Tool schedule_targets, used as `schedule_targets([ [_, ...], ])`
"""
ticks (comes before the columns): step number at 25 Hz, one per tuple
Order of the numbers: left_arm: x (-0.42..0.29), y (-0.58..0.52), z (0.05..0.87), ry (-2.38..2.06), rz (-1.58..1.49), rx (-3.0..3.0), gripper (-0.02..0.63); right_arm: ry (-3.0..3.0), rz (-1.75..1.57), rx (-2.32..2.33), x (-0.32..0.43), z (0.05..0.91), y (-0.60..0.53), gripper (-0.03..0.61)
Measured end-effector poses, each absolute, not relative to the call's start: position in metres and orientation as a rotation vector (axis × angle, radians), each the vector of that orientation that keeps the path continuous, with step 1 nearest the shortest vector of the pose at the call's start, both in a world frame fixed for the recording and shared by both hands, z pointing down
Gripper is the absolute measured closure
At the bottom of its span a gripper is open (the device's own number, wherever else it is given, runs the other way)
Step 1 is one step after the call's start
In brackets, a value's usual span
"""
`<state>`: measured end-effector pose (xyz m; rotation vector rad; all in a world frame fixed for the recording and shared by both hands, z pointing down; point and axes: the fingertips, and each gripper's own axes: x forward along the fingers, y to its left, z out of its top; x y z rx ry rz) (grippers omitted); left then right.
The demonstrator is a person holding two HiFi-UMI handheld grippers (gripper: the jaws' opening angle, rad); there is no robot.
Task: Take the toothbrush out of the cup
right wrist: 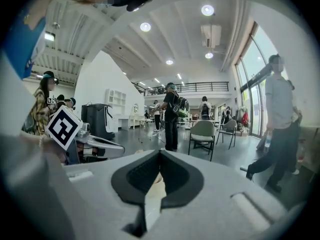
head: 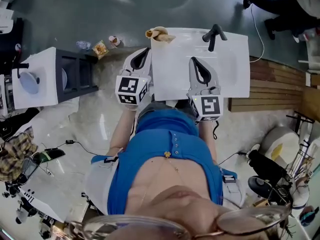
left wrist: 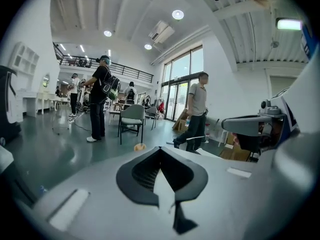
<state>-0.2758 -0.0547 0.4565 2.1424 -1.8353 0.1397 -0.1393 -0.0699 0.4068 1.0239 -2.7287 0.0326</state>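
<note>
Spectacles [head: 250, 218] and a blue buttoned top [head: 165, 144] fill the head view's lower part. Beyond them the left gripper [head: 144, 54] and right gripper [head: 196, 64] point at a white rectangular tabletop [head: 230, 74], fingers [left wrist: 142, 171] closed on nothing. Only this view shows the tan cup [head: 159, 34] on the tabletop's far left corner; the toothbrush is too small to make out. Both gripper views show people [left wrist: 100, 99] in a hall.
</note>
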Motion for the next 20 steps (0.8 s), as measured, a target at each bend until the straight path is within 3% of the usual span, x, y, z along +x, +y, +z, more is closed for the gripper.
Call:
schedule_targets([
  [6, -0.28, -0.065, 0.479, -1.859, 0.174, 2.065, 0.61, -2.725, 0.032, 1.0, -0.131, 0.41, -0.079, 0.577],
  [8, -0.28, -0.071, 0.489, -1.865, 0.189, 2.033, 0.568, -2.727, 0.034, 1.003, -0.123, 0.41, -0.083, 0.577],
  [20, -0.293, -0.095, 0.53, -1.923, 0.305, 1.895, 0.481, -2.683, 0.059, 1.07, -0.076, 0.413, -0.098, 0.577],
])
